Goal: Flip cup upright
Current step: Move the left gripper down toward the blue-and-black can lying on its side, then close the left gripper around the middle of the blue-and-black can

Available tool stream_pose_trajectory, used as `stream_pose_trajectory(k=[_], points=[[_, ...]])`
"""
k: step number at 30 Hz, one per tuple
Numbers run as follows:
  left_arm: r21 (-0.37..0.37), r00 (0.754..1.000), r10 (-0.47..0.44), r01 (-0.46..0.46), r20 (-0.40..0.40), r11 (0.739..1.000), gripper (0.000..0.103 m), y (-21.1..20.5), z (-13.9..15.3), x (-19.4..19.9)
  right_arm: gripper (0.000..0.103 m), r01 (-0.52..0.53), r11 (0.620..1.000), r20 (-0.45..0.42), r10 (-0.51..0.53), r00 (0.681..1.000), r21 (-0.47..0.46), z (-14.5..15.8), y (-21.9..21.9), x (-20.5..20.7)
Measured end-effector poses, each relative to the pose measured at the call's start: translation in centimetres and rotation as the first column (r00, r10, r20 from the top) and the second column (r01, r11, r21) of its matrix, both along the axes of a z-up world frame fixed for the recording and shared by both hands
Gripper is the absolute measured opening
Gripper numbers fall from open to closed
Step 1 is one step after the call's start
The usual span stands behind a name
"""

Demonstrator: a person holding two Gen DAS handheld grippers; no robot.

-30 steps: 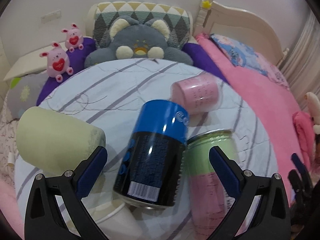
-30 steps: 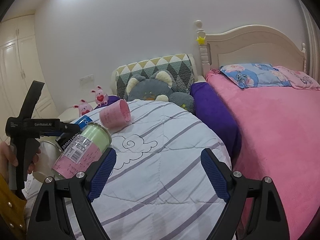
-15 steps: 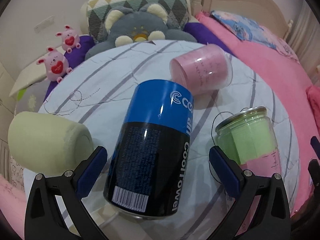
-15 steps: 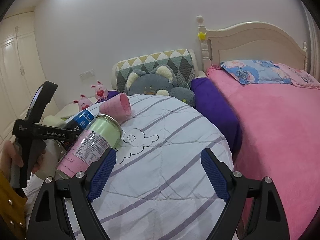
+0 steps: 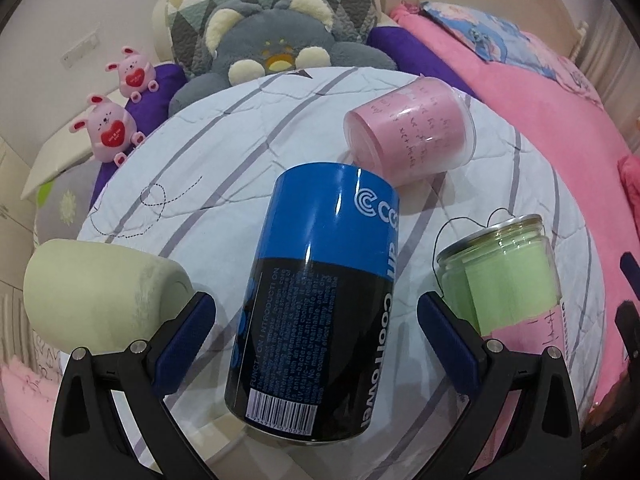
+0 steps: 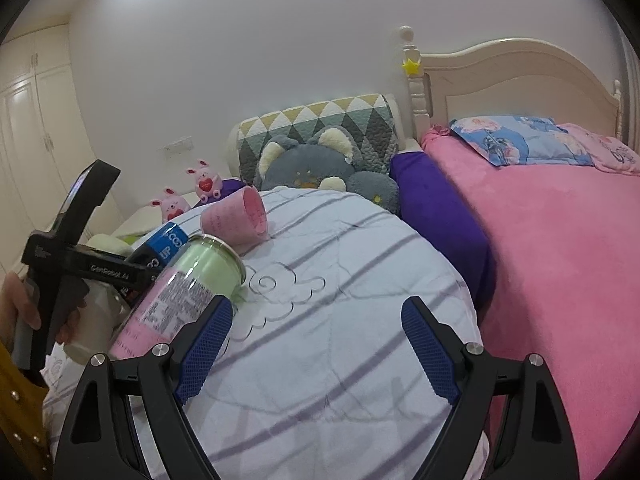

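Pink cup (image 5: 412,130): it lies on its side on your striped quilt (image 5: 248,128), far side, mouth toward the pink bed (image 6: 560,240).
Blue can (image 5: 316,304): tilted, just in front of the cup, between your left gripper (image 5: 316,340) fingers, untouched.
Left gripper: jaws apart.
Right gripper (image 6: 316,348): jaws apart, over bare quilt.
Green jar (image 5: 504,280): beside the can, well apart from the cup.

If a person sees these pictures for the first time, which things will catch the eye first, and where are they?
The blue and black can dominates the left wrist view, lying on the striped quilt between the open fingers of the left hand-held gripper. Beyond it lies the pink cup on its side, with the green and pink jar at the right. A grey plush bear sits behind.
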State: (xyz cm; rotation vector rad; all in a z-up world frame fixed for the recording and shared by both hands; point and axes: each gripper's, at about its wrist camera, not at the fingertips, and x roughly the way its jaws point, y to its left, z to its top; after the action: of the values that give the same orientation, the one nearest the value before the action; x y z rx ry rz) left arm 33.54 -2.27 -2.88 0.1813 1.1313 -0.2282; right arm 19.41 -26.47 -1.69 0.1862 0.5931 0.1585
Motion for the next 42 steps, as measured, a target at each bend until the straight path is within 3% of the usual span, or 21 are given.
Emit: stream_pose_trajectory(k=[4,6,10,14,27,42], points=[[-0.005,1.000,-0.006,0.006,-0.009,1.000,0.101,-0.3,-0.1,0.2,0.088,0.017,1.000,-0.023,-0.018,1.000,-0.017,-0.2,-0.1,1.7],[-0.007,1.000,-0.005,0.005,-0.002,1.000,0.092,-0.4,0.0,0.4,0.088,0.019,1.000,-0.040,-0.020,0.999,-0.012,-0.4,-0.3,2.6],[0.000,1.000,0.005,-0.005,-0.009,1.000,0.089,-0.3,-0.2,0.9,0.088,0.020,1.000,-0.055,-0.021,0.998,-0.016,-0.6,-0.4,3.8],[0.012,1.000,0.013,-0.013,-0.026,1.000,0.073,-0.3,-1.0,1.1,0.088,0.005,1.000,-0.071,-0.006,0.997,-0.013,-0.9,-0.3,4.8],[-0.004,1.000,0.022,-0.022,-0.005,1.000,0.072,-0.1,-0.6,0.5,0.088,-0.011,1.000,-0.086,0.010,0.996,-0.012,-1.1,0.1,5.5],[-0.049,0.998,0.049,-0.047,0.042,0.998,0.071,0.2,2.6,-1.0,0.088,-0.014,1.000,-0.060,0.013,0.998,-0.016,0.3,0.4,4.2]])
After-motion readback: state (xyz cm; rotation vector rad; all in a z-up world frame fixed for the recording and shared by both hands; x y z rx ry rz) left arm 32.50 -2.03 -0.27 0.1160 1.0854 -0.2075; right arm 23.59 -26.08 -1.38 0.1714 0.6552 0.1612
